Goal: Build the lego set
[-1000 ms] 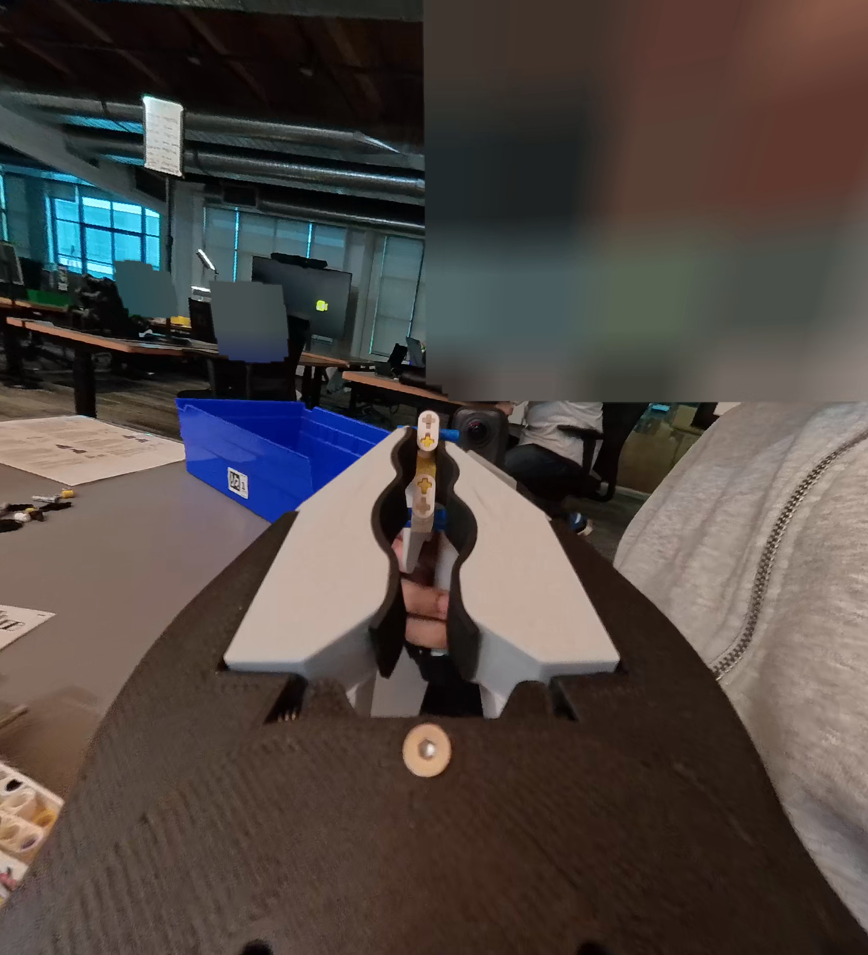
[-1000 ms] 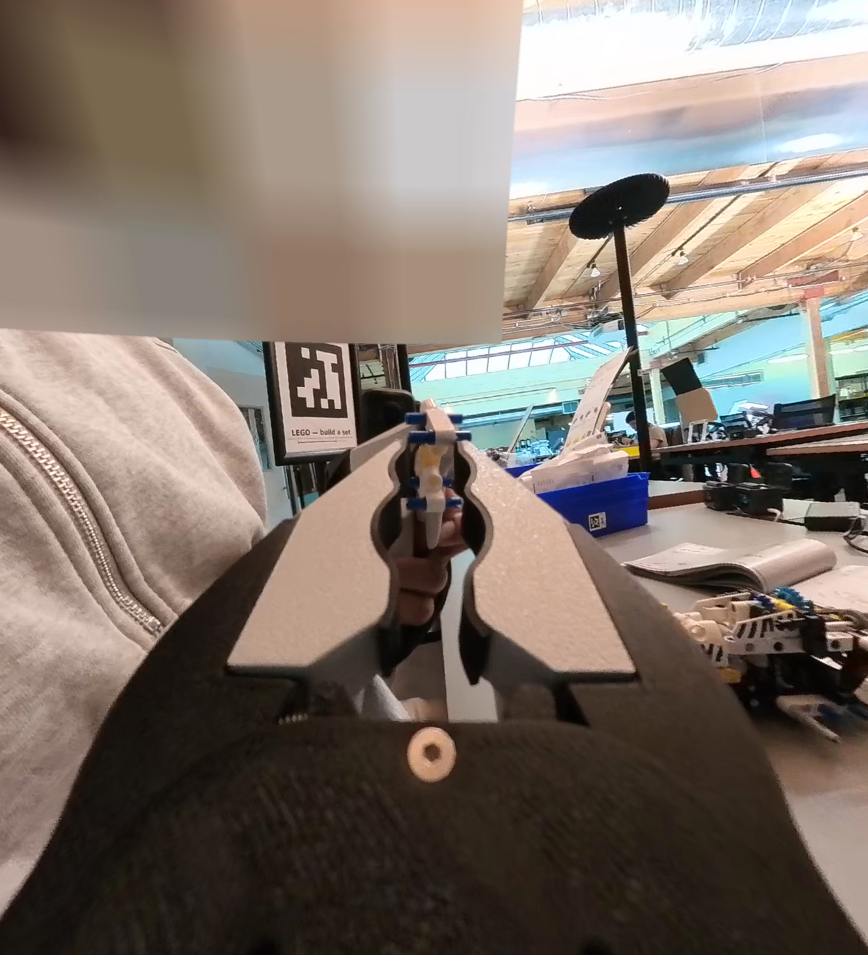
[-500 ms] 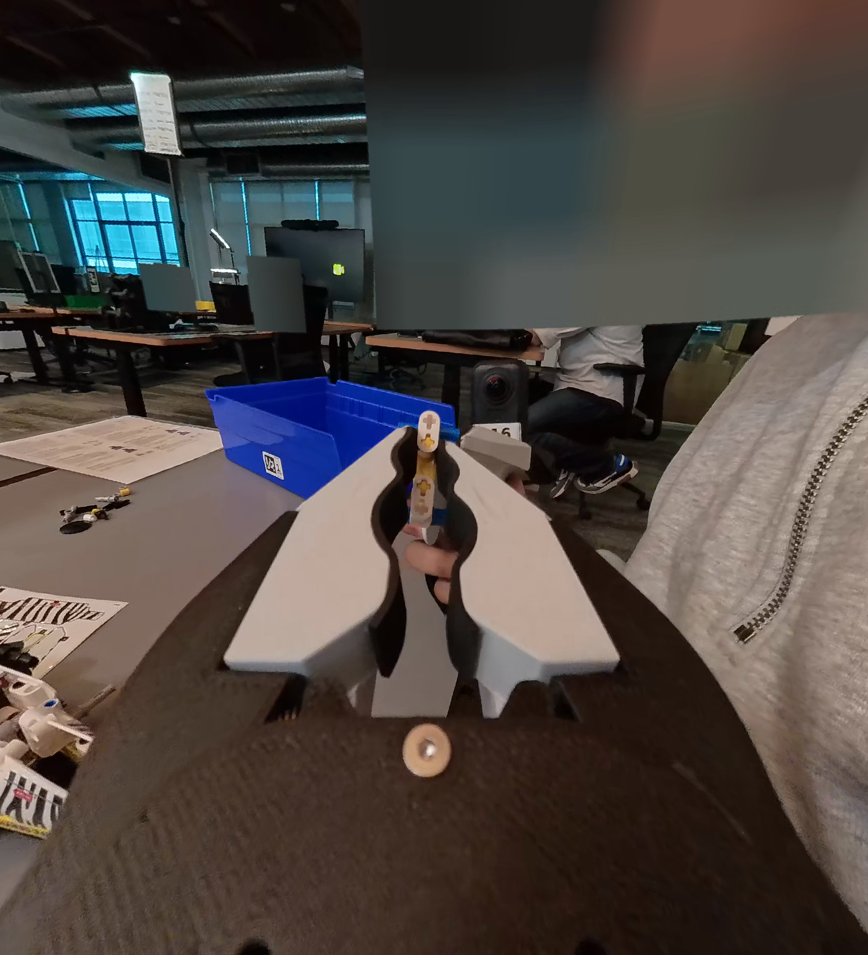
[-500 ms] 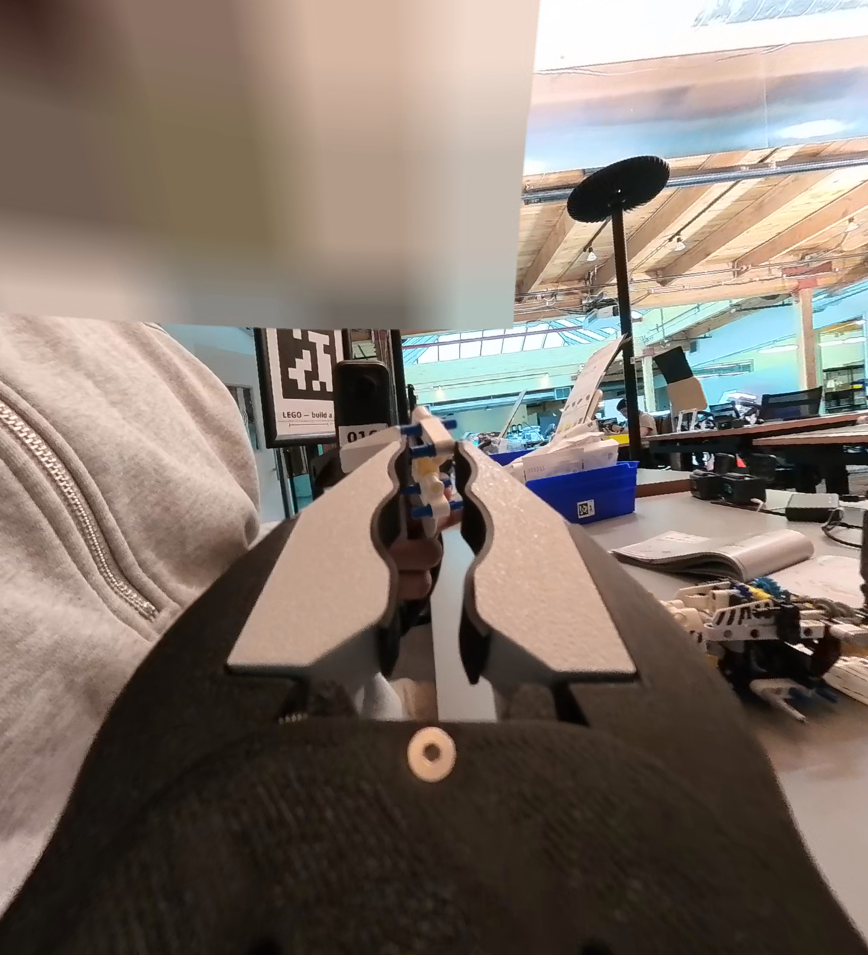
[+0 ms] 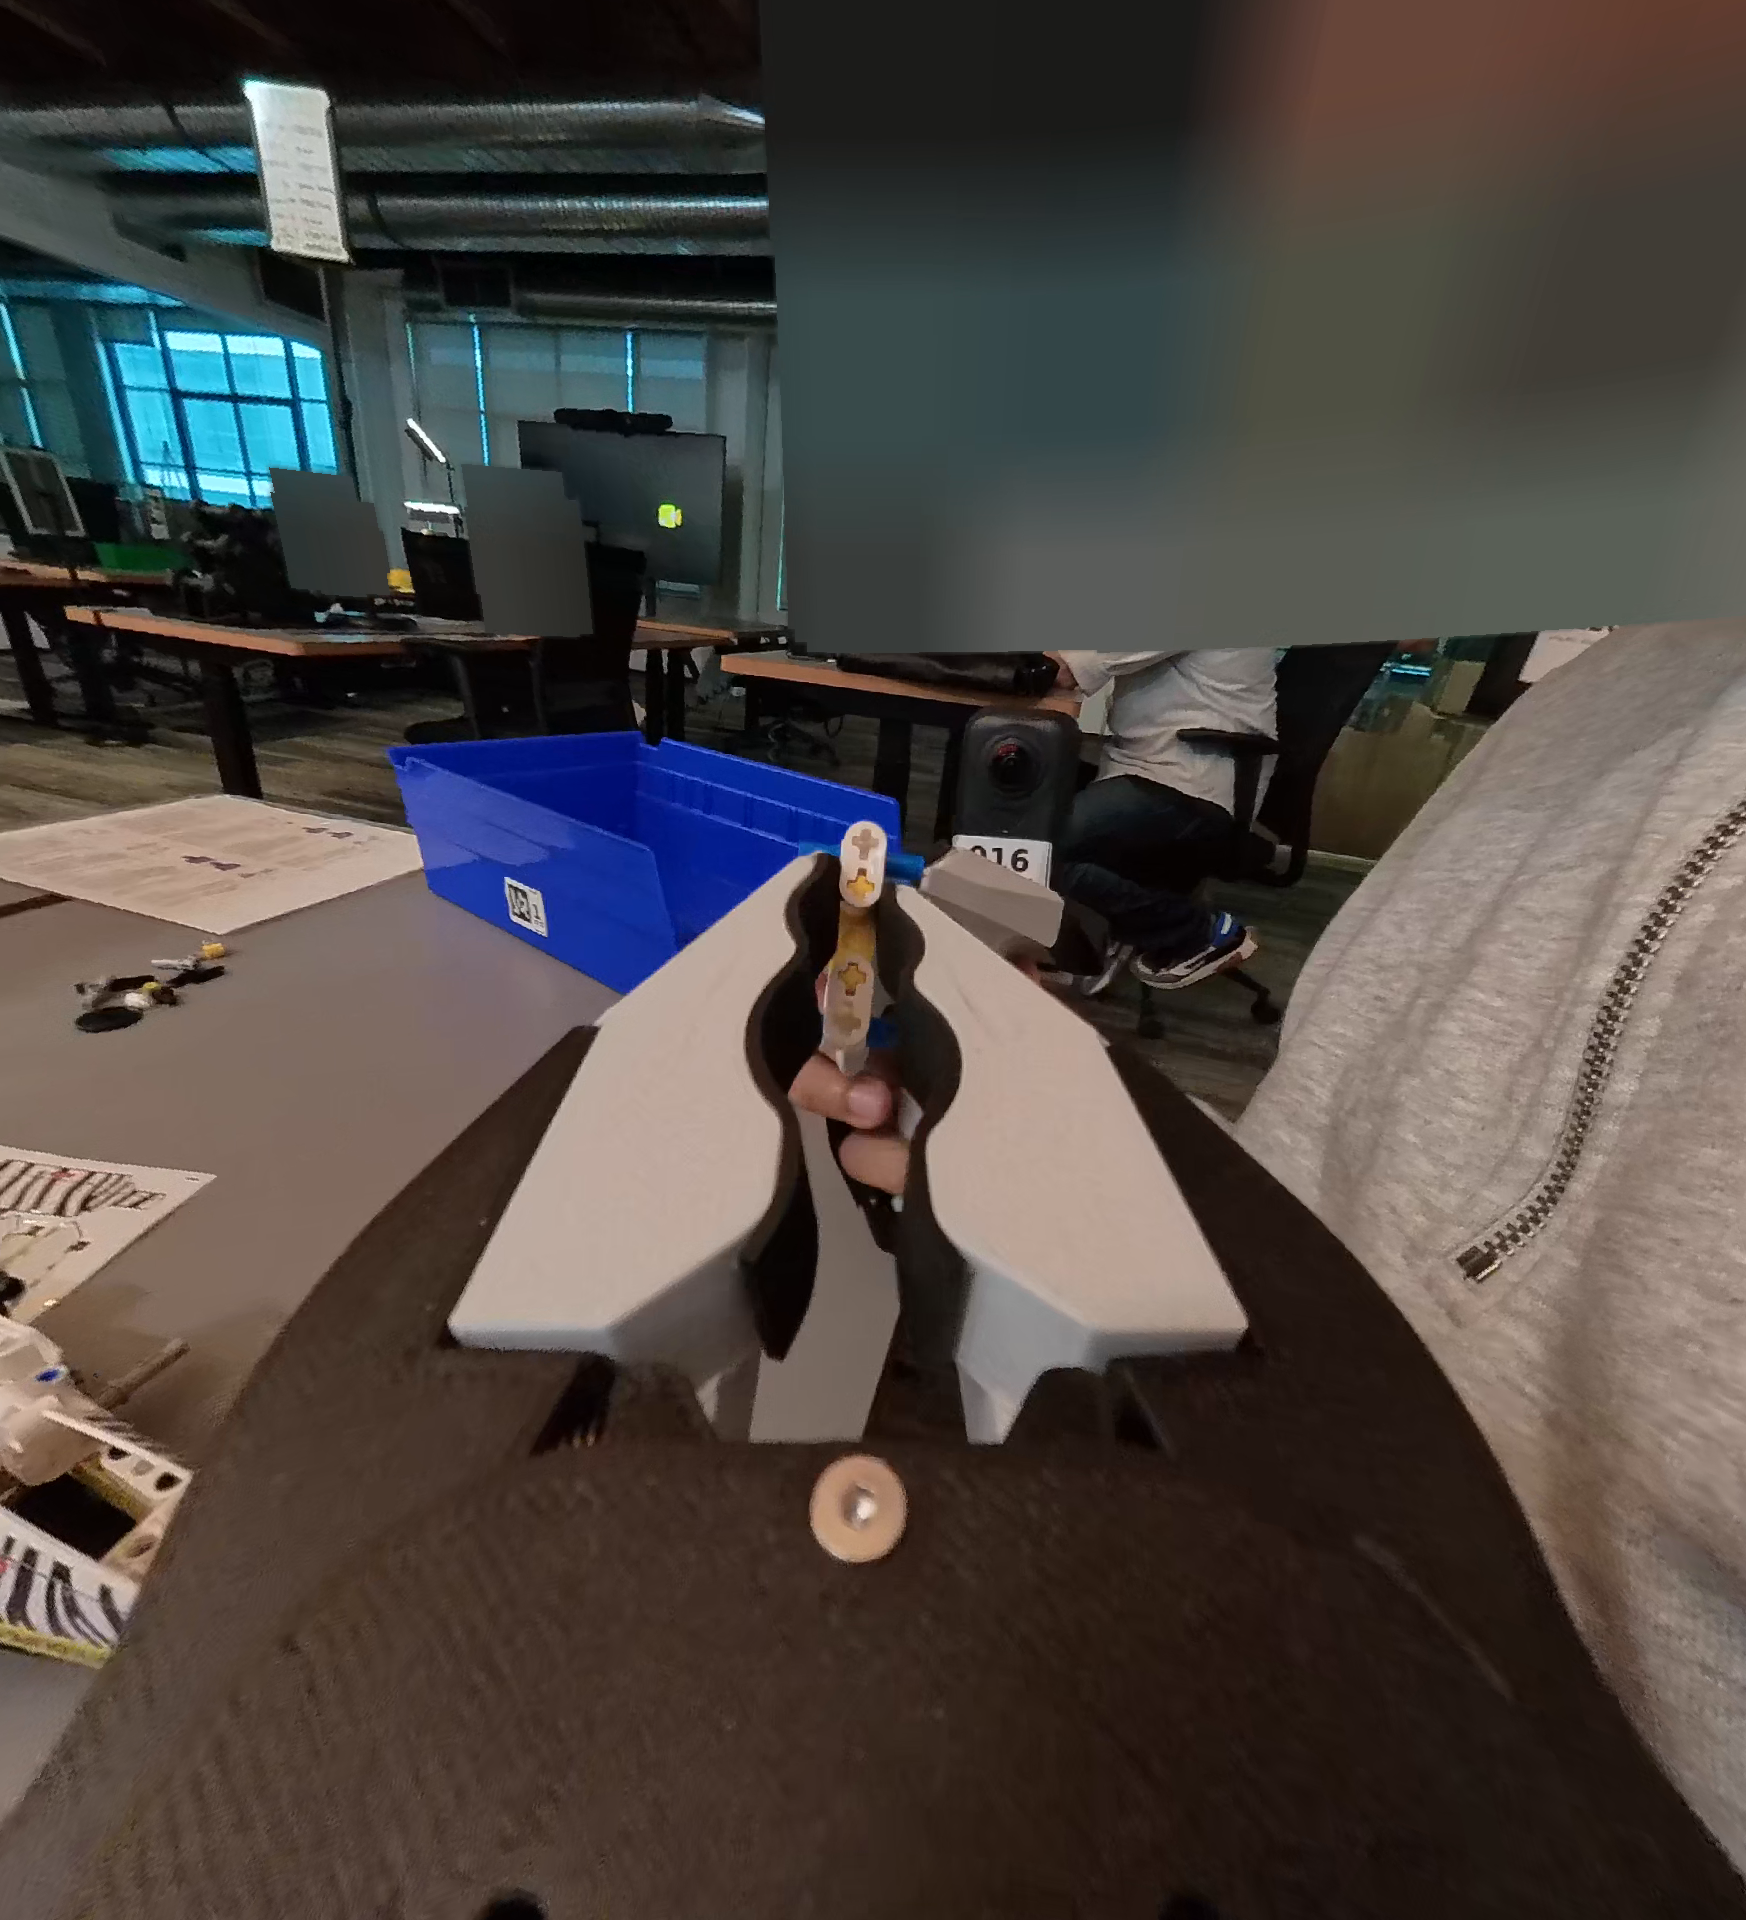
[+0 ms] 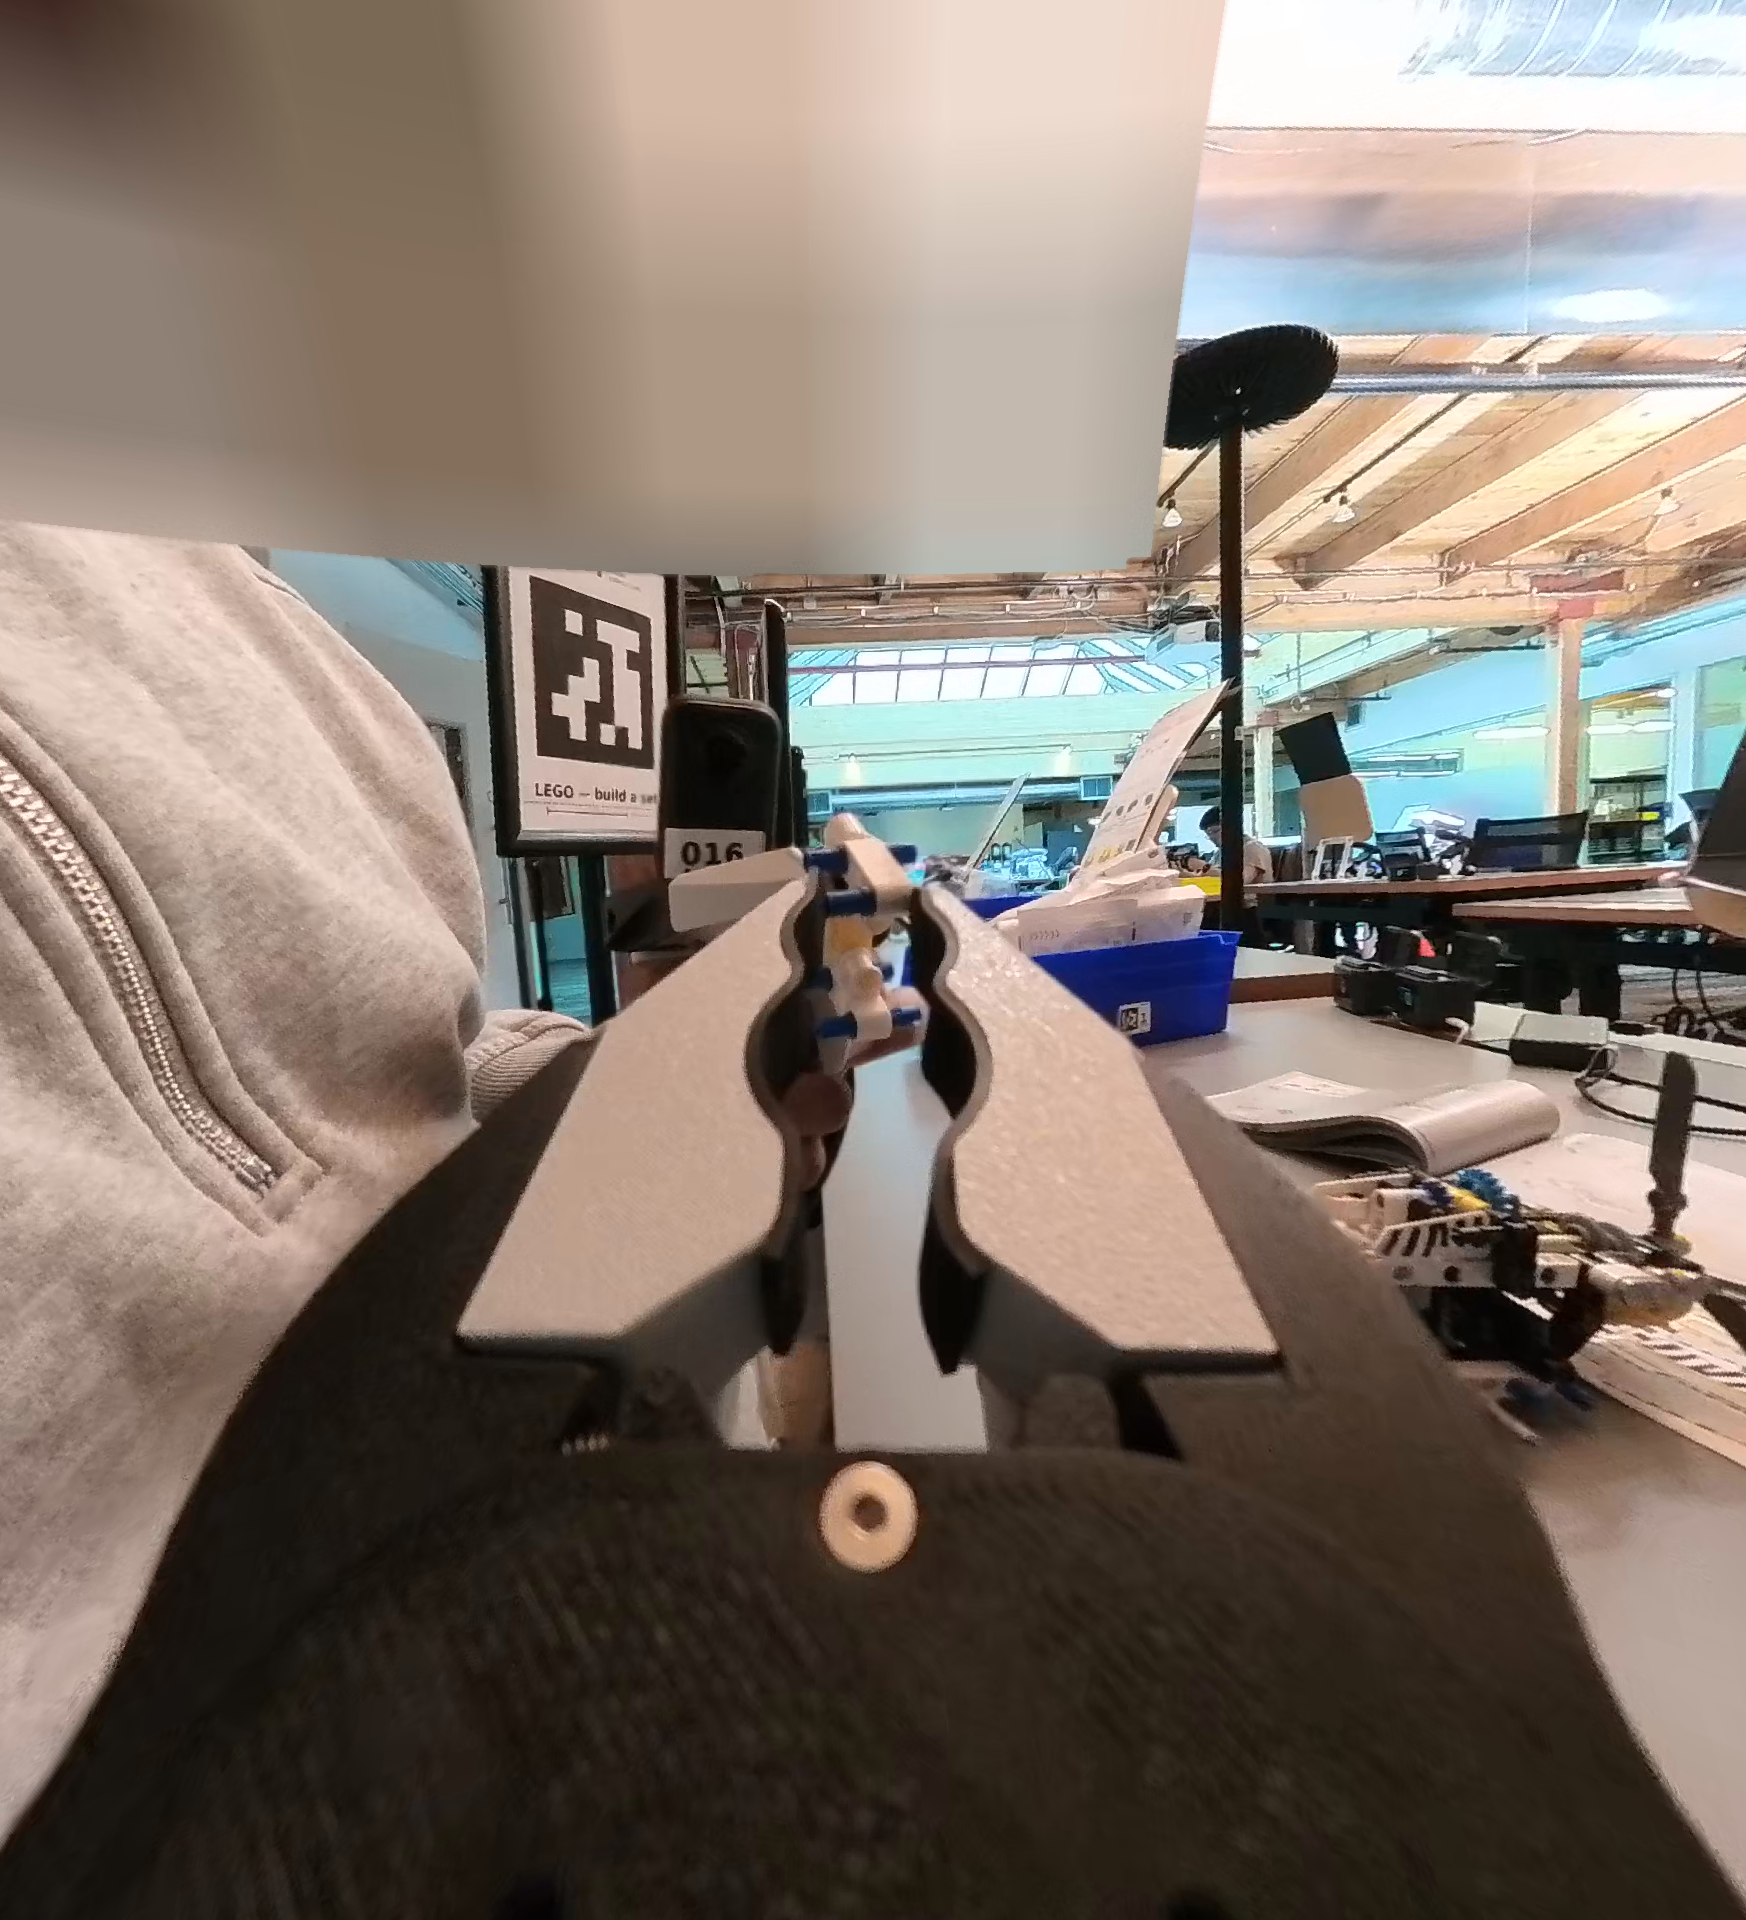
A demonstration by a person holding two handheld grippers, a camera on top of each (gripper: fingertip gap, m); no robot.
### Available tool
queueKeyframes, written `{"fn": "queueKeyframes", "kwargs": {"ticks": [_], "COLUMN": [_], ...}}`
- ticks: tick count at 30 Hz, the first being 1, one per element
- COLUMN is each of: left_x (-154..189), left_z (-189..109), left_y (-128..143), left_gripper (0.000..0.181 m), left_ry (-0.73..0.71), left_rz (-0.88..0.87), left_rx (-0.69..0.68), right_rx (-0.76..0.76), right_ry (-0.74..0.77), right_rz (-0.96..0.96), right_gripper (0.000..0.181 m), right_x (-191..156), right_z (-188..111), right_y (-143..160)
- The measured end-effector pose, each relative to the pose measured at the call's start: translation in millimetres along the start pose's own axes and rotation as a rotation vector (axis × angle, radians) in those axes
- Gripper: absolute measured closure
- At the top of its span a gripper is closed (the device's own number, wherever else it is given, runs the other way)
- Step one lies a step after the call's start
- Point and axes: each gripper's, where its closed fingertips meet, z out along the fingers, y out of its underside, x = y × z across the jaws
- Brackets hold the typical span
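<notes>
The left gripper (image 5: 864, 925) pinches a slim white-and-yellow lego beam with blue pins (image 5: 856, 940), its long axis upright. Opposite, the right gripper (image 6: 864, 935) stands slightly parted around that same piece, seemingly not clamping; both are equally near.

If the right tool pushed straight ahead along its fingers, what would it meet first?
Most likely the left tool, whose grey fingertips show just beyond the small white lego assembly sitting between the right tool fingers. Depth is unclear; they may already touch.
</notes>
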Motion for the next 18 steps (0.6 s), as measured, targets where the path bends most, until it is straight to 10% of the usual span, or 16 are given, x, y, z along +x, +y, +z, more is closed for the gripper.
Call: {"fn": "queueKeyframes", "kwargs": {"ticks": [18], "left_x": [-6.7], "left_z": [-2.0], "left_y": [4.1], "left_gripper": [0.177], "left_ry": [-0.019], "left_rz": [-0.006], "left_rx": [-0.004], "right_rx": [0.014], "right_ry": [0.033], "right_rz": [0.008], "right_gripper": [0.168], "right_x": [-0.3], "right_z": [7.0], "right_y": [0.9]}}
